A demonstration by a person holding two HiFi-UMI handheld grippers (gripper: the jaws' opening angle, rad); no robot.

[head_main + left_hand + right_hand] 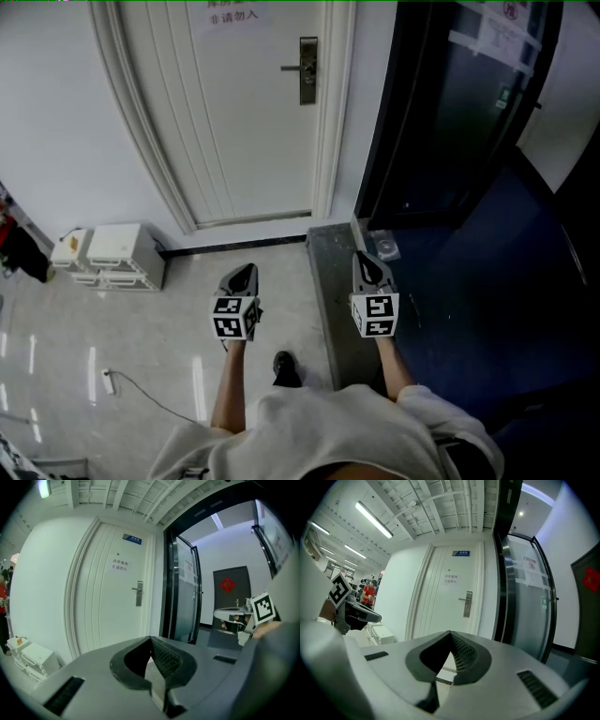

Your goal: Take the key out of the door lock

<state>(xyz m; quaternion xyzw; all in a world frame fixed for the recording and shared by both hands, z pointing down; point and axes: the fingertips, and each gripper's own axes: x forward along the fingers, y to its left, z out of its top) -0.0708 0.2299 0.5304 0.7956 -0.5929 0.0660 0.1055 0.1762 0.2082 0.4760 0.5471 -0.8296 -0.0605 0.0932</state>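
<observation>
One silver lock plate [308,70] with lever handle [292,67], on white door [234,122].

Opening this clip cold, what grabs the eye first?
The closed white door straight ahead, its metal lock plate and lever handle near the right edge, beside a dark glass door on the right. Below, the left gripper and right gripper point toward it, jaws together and empty, well short of the lock.

It was an office hallway: a white door [248,122] with a paper sign [223,13], a glass door [459,112], long ceiling lights [373,520].
</observation>
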